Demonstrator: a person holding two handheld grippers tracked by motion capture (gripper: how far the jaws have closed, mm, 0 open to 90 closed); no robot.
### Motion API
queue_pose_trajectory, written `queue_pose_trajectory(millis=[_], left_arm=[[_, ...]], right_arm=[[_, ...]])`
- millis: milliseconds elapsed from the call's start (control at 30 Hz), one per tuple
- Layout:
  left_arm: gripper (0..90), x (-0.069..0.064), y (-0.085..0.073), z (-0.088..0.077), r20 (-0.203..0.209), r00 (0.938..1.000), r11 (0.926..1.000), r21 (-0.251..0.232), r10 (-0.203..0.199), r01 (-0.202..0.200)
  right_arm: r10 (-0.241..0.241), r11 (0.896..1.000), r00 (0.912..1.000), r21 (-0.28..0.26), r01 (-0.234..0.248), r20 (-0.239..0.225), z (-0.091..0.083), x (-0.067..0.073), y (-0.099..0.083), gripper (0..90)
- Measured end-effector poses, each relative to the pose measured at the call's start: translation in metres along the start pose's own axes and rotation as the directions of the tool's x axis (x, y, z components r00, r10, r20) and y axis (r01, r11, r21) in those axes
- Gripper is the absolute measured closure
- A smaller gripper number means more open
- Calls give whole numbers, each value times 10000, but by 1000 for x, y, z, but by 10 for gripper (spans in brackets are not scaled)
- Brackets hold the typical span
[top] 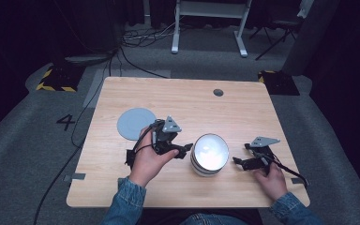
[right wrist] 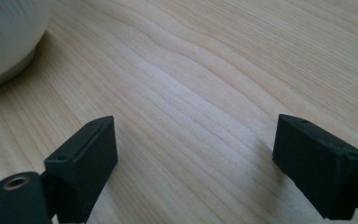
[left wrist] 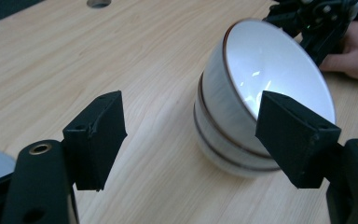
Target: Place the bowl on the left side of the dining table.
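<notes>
While the table carries one stack of what look like three nested bowls at its near middle and one grey disc well to the left, both grippers flank the stack with nothing between their jaws. The left gripper hangs wide open just beside the stack, the right gripper rests near the other side, also wide open. Judging from this, a jaw could clip the top rim, tipping or sliding the stack, since nothing steadies it.
</notes>
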State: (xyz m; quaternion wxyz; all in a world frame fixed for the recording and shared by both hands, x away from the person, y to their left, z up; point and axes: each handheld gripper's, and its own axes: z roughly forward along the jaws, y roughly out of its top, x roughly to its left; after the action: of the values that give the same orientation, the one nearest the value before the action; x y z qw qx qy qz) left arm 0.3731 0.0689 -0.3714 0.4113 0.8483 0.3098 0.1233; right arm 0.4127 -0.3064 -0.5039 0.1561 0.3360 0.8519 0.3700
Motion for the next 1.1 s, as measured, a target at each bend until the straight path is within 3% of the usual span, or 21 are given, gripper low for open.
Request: queue_pose_trajectory(millis=[67,133,233,567,667,833,867,967,1100], left_arm=[[242,-4,12,5,114,9998,9997,-180,175,-173],[243,-8,18,11,360,9992,9997,-143,190,-185],[251,-10,22,18,381,9988,9995,-79,297,-294],[329,-13,31,54,426,9959,9944,666,794,-822],[407,-11,31,66,716,9959,9935,957,555,-623],[503,-11,30,76,666,9963,9918,1123,543,-616],[539,-10,30,77,637,9956,9899,1189,694,-766],[635,-10,29,78,511,9964,9899,1214,671,-729],[736,-9,29,79,729,9965,9911,1236,411,-500]], right_arm=[[7,10000,10000,-2,-7,-1,0,0,0,138],[2,10000,10000,-2,-2,-2,0,0,0,137],[8,10000,10000,-1,-8,1,0,0,0,137],[4,10000,10000,-3,-4,0,0,0,0,138],[14,10000,10000,-5,-14,0,0,0,0,138],[11,10000,10000,-2,-11,0,0,0,0,138],[6,10000,10000,-2,-6,1,0,0,0,138],[8,10000,10000,-1,-8,1,0,0,0,138],[7,10000,10000,-2,-7,0,0,0,0,138]])
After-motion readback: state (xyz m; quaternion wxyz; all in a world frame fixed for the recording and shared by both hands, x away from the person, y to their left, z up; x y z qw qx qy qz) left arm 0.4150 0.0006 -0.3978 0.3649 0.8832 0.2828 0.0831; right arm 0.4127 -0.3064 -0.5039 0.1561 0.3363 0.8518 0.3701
